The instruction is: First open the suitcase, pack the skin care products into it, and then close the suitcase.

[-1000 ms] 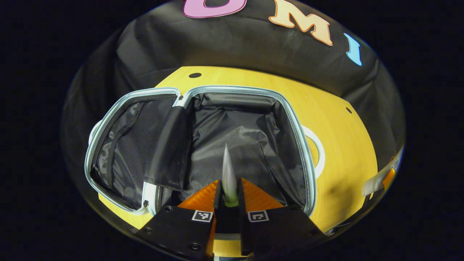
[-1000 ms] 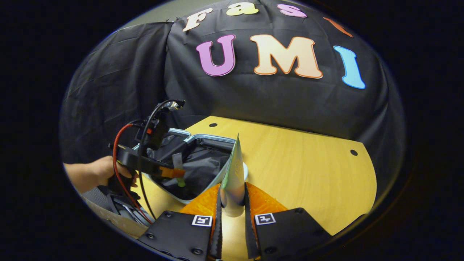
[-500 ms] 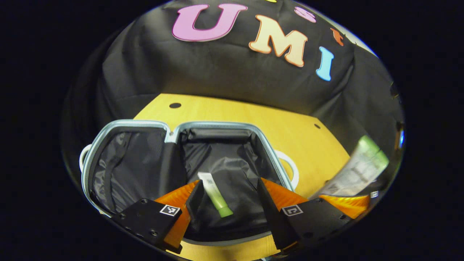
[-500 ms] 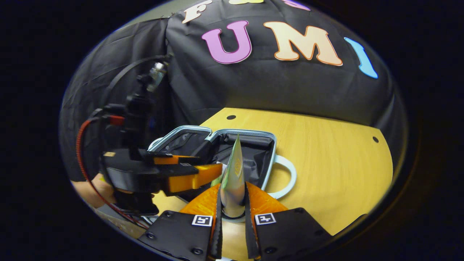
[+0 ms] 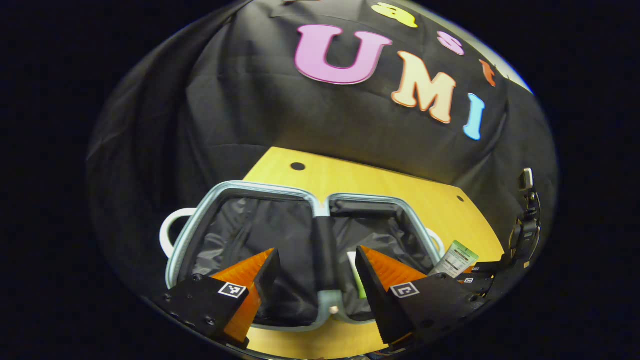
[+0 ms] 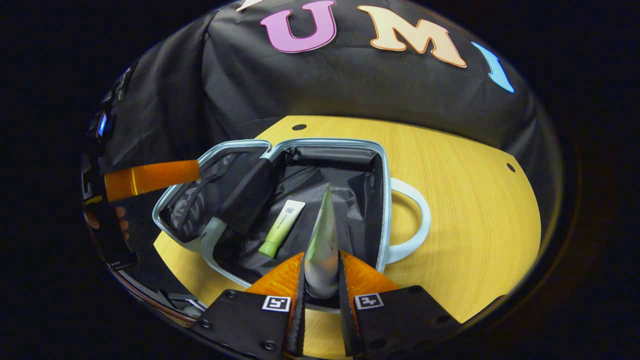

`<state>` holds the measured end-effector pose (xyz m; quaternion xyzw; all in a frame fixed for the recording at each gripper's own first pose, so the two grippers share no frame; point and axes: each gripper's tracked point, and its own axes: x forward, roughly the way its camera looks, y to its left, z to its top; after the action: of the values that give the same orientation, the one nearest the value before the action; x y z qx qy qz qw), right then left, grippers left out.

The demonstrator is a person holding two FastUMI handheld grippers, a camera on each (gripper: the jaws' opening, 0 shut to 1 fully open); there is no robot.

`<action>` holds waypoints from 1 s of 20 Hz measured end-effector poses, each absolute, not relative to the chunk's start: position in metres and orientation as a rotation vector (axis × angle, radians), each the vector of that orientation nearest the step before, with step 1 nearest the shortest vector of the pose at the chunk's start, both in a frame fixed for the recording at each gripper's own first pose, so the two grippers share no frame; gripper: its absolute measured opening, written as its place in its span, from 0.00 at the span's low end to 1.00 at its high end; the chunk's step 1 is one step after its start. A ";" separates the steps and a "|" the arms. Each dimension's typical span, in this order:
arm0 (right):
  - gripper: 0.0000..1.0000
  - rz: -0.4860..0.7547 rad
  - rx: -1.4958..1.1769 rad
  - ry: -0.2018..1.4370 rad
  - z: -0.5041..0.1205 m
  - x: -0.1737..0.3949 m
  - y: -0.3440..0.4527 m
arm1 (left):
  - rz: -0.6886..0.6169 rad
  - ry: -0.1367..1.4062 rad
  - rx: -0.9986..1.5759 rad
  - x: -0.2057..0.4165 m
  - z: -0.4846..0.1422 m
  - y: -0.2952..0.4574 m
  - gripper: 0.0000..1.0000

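Item 1. Left gripper (image 5: 316,267): black body, orange fingers, jaws spread wide with nothing between them. One second ago it pinched the small tube; half a second ago it had let go with the tube lying just ahead of its fingers. Now it has drawn back and swung toward the lid side, so the suitcase hinge lies straight ahead between its fingers. In the right gripper view one of its orange fingers (image 6: 150,177) shows far to the left, above the lid half.

Item 2. Pale-blue-rimmed open suitcase with black fabric lining (image 6: 382,200), lying flat on the yellow wooden table (image 6: 475,210), both halves open, white handle (image 6: 417,220) on the far right side. Directly ahead of and below the right gripper.

Item 3. Small white tube with green cap (image 6: 281,228): lying loose on the lining of the deeper half, ahead and slightly left of the right gripper's fingers; cap end nearer the gripper. In the left gripper view only a sliver of it (image 5: 356,277) shows by the right finger.

Item 4. Right gripper (image 6: 320,280): jaws closed tight on a larger silvery-green tube (image 6: 322,245), held edge-on (crimped end pointing away). It has advanced since half a second ago: the tube now hangs over the suitcase's open half, above the lining, not touching it as far as can be told. In the left gripper view this tube (image 5: 454,258) appears to the right, beside the suitcase rim.
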<state>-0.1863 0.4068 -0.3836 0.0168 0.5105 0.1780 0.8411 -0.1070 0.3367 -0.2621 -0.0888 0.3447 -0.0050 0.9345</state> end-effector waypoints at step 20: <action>0.17 0.531 0.000 0.833 -0.365 -0.109 0.449 | 0.277 0.680 -0.180 -0.132 -0.253 0.480 0.92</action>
<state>-0.1090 0.4494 -0.3649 0.0001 0.3996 0.2549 0.8805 -0.1320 0.4800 -0.2532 -0.0879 0.3318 0.1351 0.9295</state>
